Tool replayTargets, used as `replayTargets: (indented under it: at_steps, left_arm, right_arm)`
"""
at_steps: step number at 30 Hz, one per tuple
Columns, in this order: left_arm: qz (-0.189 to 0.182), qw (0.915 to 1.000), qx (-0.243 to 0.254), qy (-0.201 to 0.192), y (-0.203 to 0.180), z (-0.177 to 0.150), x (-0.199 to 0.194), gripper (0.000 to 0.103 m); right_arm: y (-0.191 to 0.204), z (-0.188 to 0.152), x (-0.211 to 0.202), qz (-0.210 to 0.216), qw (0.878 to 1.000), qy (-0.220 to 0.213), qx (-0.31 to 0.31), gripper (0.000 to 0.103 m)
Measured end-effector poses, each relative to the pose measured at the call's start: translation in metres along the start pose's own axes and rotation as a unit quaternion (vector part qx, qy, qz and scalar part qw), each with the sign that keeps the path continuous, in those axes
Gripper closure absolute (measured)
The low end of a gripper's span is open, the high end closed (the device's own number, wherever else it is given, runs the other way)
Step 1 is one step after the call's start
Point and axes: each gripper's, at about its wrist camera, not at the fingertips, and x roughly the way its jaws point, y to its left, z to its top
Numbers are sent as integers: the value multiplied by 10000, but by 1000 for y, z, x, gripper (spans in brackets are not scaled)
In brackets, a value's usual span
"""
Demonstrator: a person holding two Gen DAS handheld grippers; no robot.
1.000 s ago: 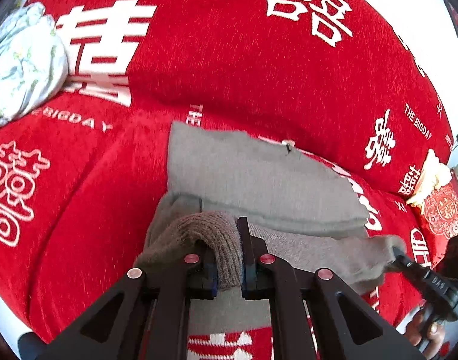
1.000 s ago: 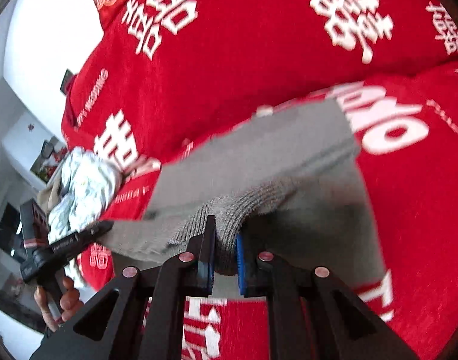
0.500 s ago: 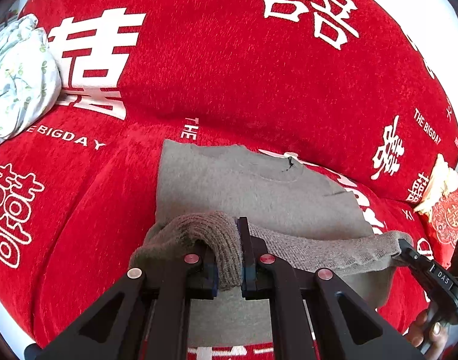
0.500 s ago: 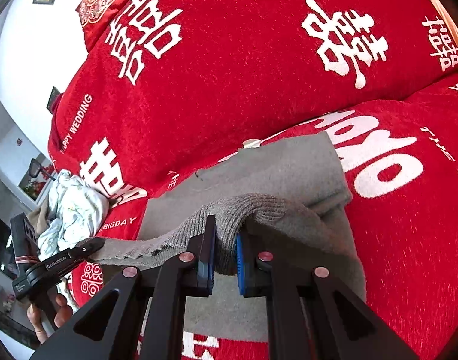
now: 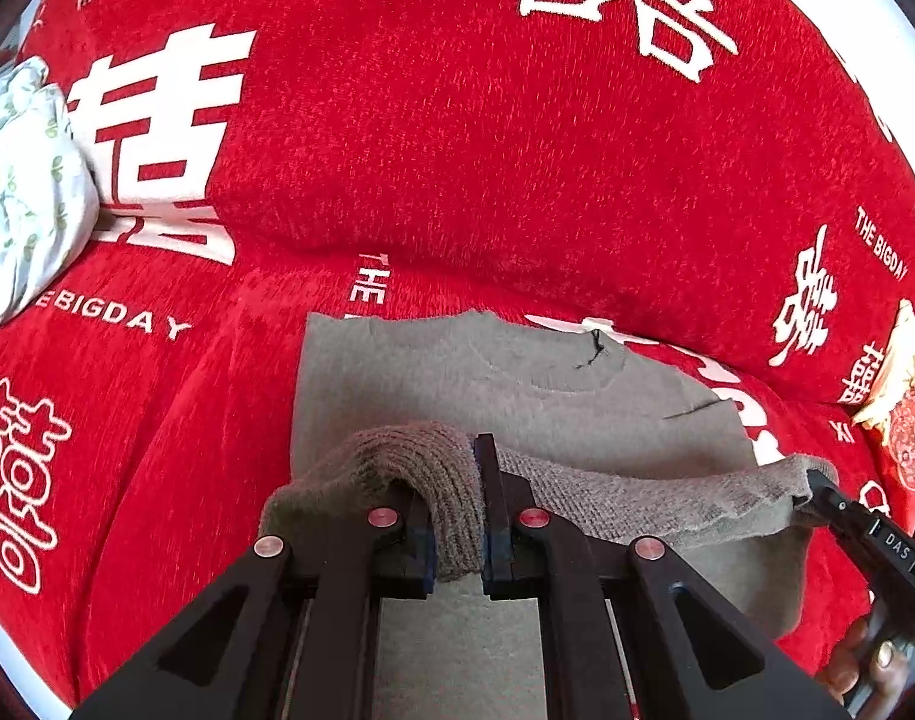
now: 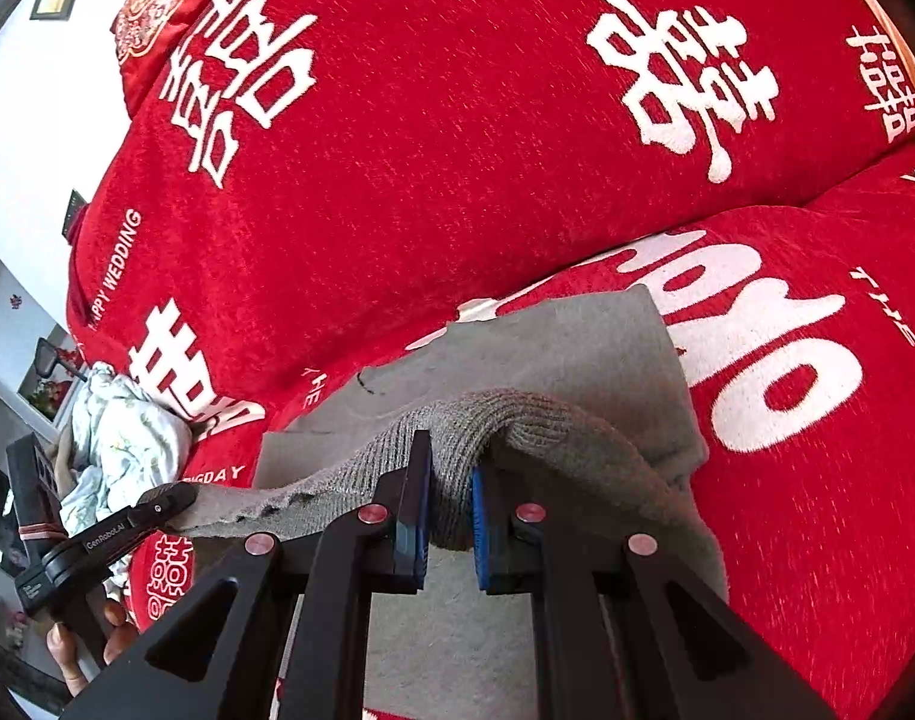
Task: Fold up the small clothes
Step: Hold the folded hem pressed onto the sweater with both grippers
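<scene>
On a red sofa cover (image 5: 457, 180) printed with white characters, a grey sweater (image 5: 457, 384) lies flat, neckline toward the backrest. Its ribbed lower hem (image 5: 637, 504) is lifted off the seat and stretched between the two grippers.

Left gripper (image 5: 457, 534): jaws clamped on a bunched fold of the hem at its left end; knit fills the gap between the blue pads. In the right wrist view this gripper (image 6: 157, 501) shows at lower left, tip pinching the hem's end, a hand (image 6: 91, 642) below it.

Right gripper (image 6: 448, 516): jaws likewise pressed onto a thick fold of the hem, fabric humped over the fingers. In the left wrist view it (image 5: 817, 489) sits at far right, biting the hem's other end, fingers of a hand (image 5: 865, 666) under it.

The hem sags slightly between the grips, above the sweater's flat body. A pale floral cloth (image 5: 19, 192) is heaped at the sofa's left end, well apart from the sweater. A red patterned cushion (image 5: 913, 432) sits at the far right.
</scene>
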Motion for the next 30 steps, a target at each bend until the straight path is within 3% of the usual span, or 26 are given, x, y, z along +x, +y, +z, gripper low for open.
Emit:
replayTargets:
  at_steps: [30]
  left_arm:
    - [235,9992,128,292,-9,47,74,93]
  right_arm:
    - [-8,52,72,-418,9985,343,-11,91]
